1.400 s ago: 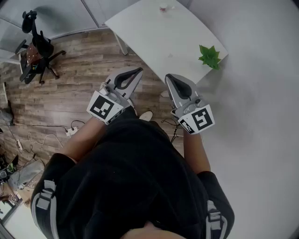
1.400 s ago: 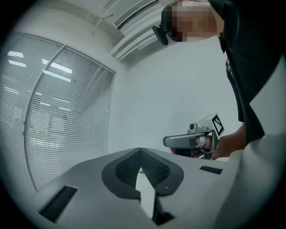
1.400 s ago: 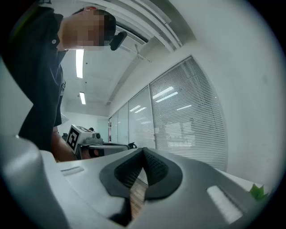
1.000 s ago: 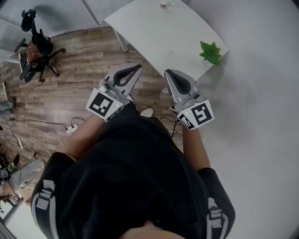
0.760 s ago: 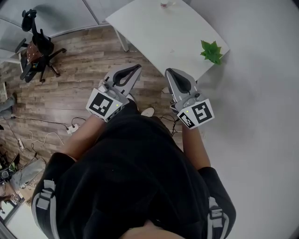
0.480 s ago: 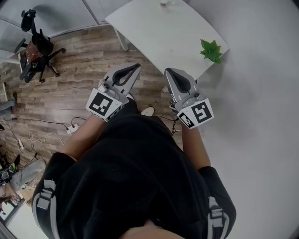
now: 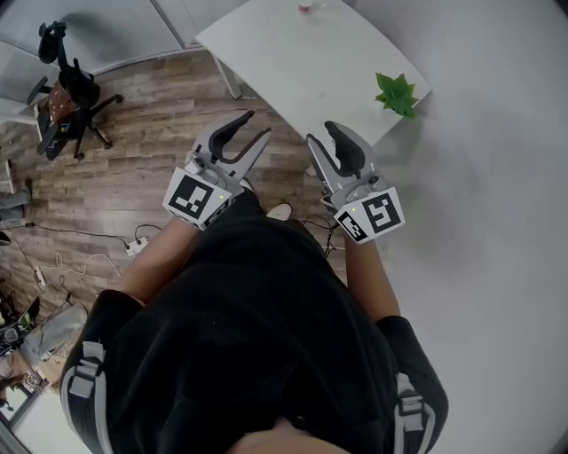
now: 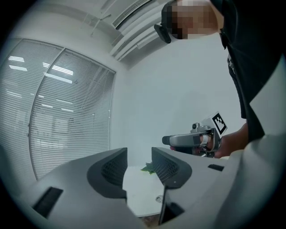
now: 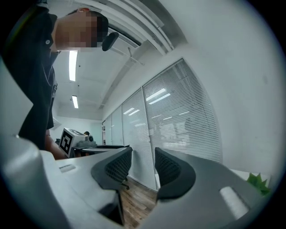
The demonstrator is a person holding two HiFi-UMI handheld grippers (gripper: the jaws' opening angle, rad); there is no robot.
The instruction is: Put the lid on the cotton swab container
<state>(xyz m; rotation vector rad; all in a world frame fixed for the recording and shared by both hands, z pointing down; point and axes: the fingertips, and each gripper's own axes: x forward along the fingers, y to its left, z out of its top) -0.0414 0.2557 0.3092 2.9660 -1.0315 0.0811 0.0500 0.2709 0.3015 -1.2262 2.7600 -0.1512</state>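
Left gripper (image 7: 253, 126): hung over the wood floor, just short of the table's (image 7: 293, 62) near edge. Was opening, with nothing caught in the gap (only the table top far behind it, in the left gripper view).

Right gripper (image 7: 321, 135): hung just beside the left one, also short of the table's near edge, on the side toward the plant corner. Was opening too, and gripped nothing.

Table: ran up and out of the head view, its far end cut off by the top of the frame.

Small pinkish item (image 7: 306, 7): sat at the table's far end, well apart from both grippers. Was sliced by the frame's top edge and was too small to call container or lid.

Pale round speck (image 8: 159, 198): lay on the table top, seen low through the left gripper's gap. Was too blurred to name.

Plant (image 7: 395, 93): stood on the table's corner nearest the white wall.

Office chair (image 7: 71, 89): stood on the floor well away from the table, on the side opposite the plant.

Black clothing (image 7: 257, 337): filled the lower head view, short of the table. Hid most of both forearms and all of the floor beneath.

Shoe (image 7: 278, 213): peeked out on the floor, nearer than the table. Was mostly covered by the clothing.
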